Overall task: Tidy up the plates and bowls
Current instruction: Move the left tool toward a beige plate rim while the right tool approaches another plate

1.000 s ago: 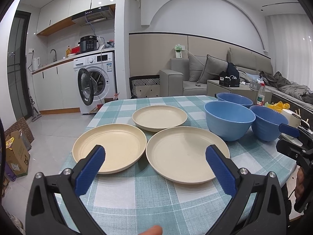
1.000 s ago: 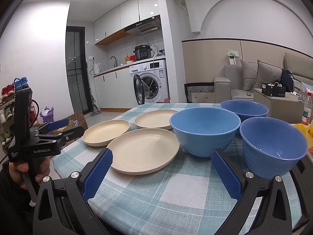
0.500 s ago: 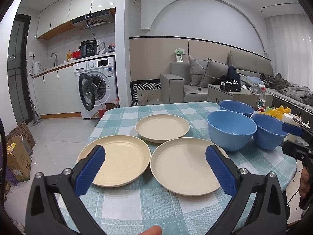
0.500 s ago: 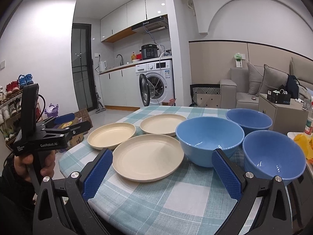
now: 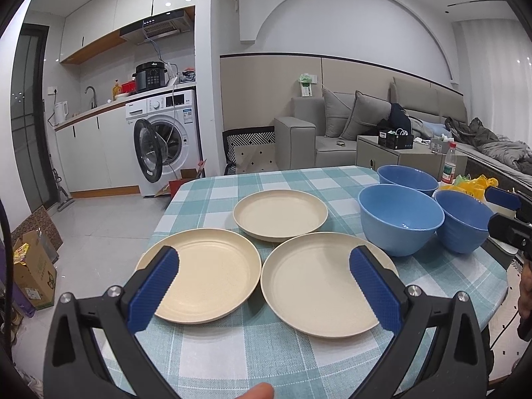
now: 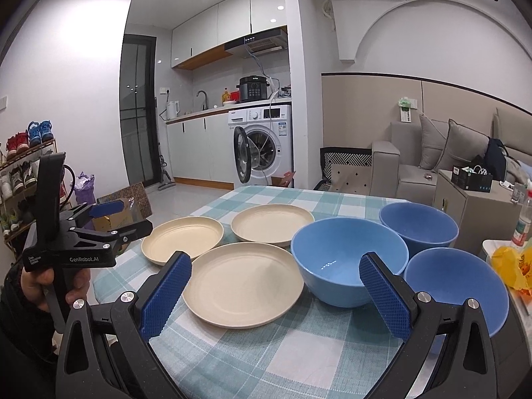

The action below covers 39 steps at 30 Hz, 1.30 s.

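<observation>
Both tongs hang spread wide w/ nothing between them, above the near edge of the checked tabletop — left tongs over the gap btw two cream plates, near-left plate under the left pad and the big near plate under the right pad, w/ a third plate just beyond. Right tongs sit in front of the big blue bowl — a 2nd bowl is right of the right pad, a 3rd bowl farther back, all three close together & apart from the plates.
</observation>
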Each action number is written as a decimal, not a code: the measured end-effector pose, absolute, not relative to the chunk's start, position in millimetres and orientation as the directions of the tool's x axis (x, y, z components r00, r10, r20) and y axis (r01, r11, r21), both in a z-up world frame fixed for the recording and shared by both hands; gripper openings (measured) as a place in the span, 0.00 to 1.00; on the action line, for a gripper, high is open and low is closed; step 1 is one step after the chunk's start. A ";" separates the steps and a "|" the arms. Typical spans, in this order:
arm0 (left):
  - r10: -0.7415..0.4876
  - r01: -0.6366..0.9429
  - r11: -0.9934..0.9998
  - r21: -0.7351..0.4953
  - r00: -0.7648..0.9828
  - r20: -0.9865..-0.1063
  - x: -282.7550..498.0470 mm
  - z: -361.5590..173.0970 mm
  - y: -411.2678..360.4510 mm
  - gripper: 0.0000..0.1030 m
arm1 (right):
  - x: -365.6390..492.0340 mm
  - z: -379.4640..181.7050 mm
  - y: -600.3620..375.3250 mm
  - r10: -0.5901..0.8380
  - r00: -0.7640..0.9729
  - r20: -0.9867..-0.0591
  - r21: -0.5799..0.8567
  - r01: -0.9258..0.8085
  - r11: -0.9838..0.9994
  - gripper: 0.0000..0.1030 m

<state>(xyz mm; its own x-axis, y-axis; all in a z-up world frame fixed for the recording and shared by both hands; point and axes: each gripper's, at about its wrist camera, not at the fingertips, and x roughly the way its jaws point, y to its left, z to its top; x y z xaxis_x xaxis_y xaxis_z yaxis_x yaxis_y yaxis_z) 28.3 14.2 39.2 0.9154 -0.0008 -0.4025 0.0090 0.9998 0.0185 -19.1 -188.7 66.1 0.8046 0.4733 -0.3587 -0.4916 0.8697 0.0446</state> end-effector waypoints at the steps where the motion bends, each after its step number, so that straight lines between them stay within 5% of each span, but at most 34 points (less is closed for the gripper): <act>1: -0.003 0.011 1.000 0.017 0.915 -0.403 29.6 39.6 14.4 1.00 | -17.6 68.5 -188.7 0.481 0.796 -0.367 0.053 -0.498 0.865 1.00; 18: 0.020 0.002 0.998 0.056 0.926 -0.376 49.8 64.1 24.0 1.00 | 19.1 111.8 -184.4 0.447 0.772 -0.452 0.046 -0.480 0.876 1.00; 39: 0.037 -0.050 0.999 -0.015 0.883 -0.469 108.8 68.8 60.4 1.00 | 84.1 148.7 -165.4 0.408 0.751 -0.519 0.038 -0.457 0.889 1.00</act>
